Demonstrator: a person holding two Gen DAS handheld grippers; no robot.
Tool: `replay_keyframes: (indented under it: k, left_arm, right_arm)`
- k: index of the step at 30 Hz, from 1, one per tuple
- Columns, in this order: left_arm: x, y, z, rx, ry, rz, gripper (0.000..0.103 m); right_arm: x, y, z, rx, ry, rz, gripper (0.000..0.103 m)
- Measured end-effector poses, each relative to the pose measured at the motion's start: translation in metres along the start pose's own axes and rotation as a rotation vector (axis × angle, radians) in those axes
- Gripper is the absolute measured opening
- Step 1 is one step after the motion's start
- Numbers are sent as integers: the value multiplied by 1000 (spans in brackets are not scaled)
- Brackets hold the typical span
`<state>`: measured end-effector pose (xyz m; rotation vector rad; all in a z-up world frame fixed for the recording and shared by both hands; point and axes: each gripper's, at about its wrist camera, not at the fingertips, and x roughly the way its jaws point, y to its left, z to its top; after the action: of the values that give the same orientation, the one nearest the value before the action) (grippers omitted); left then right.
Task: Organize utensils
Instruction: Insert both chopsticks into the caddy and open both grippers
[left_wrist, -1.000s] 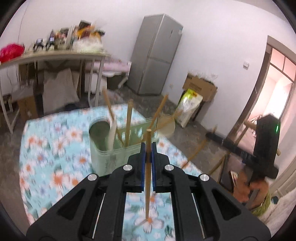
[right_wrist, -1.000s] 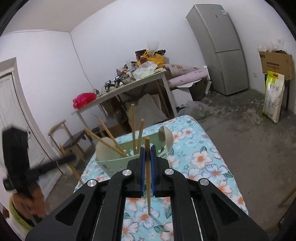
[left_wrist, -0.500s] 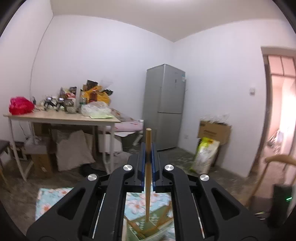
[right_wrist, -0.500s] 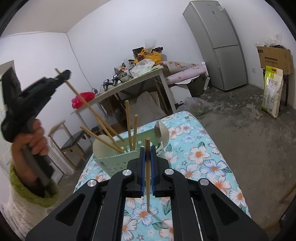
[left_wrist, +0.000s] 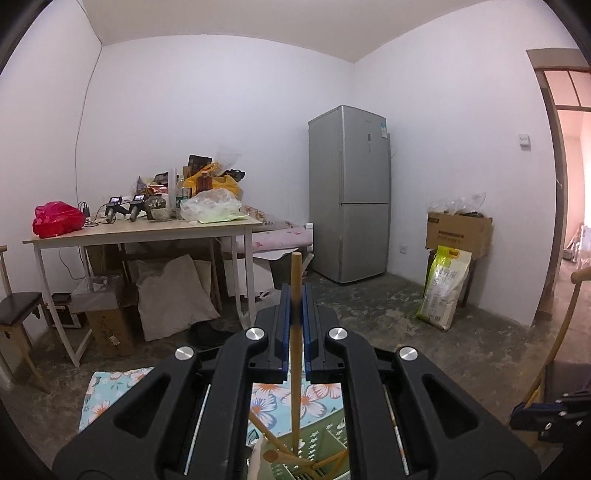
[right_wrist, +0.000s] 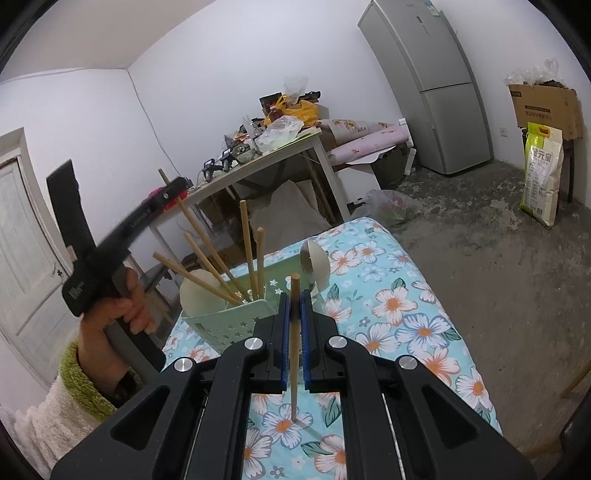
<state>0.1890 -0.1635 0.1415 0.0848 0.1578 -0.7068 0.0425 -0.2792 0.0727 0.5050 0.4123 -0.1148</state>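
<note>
A: How is the left hand-held gripper (left_wrist: 294, 321) set?

B: Its blue-padded jaws are pinched narrow on a slim round wooden chopstick (left_wrist: 295, 354), held upright at the centre of the left wrist frame. The stick's lower end dips into the pale green plastic utensil basket with star cut-outs (left_wrist: 325, 448) at the bottom edge, where other sticks cross.

A: And the right hand-held gripper (right_wrist: 294, 325)?

B: Likewise clamped narrow, on a second wooden chopstick (right_wrist: 293, 350). That one's tip hangs over the blue floral tablecloth (right_wrist: 406, 317) on the counter, in front of the basket (right_wrist: 229, 321), at lower centre of the frame.

A: Any room to move?

B: In the right wrist view the cloth lies bare to the right of the basket up to the counter's far edge, with grey concrete floor (right_wrist: 498, 229) beyond. To the left, the basket sits close to the counter's edge.

A: What does only one view show?

B: The right view alone shows the person's hand (right_wrist: 122, 306) in a green-cuffed sleeve gripping the left tool at mid left, and the basket's whole load: five slanted sticks and two pale spoons (right_wrist: 316, 266). The left view alone shows the doorway (left_wrist: 569, 184) at right, and the right tool's black body at the lower right edge.
</note>
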Motion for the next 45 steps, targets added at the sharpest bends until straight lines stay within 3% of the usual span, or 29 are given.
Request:
replay_keyframes:
  k: [3, 5, 12, 17, 24, 33, 38, 45]
  left_arm:
    - [-1, 2, -4, -15, 6, -3, 9]
    - [-4, 3, -4, -24, -1, -7, 26]
    - [-27, 14, 2, -55, -25, -2, 47]
    - [-55, 26, -2, -97, 3, -14, 65]
    - [-94, 49, -35, -167, 127, -47, 76]
    - [-138, 59, -98, -192, 259, 2, 87]
    - [-149, 58, -117, -246, 302, 39, 90]
    - [-154, 48, -122, -225, 319, 70, 92]
  right_arm:
    - [0, 2, -1, -7, 0, 1, 6]
    - [0, 3, -1, -10, 1, 2, 6]
    - [-2, 7, -1, -20, 0, 9, 6]
    - [-12, 13, 7, -43, -36, 28, 6]
    - [-32, 17, 33, -26, -98, 110, 6]
    - [-58, 45, 77, -99, -258, 187, 6]
    - [-46, 67, 98, -150, -316, 198, 6]
    - [-7, 79, 113, -164, -311, 203, 6]
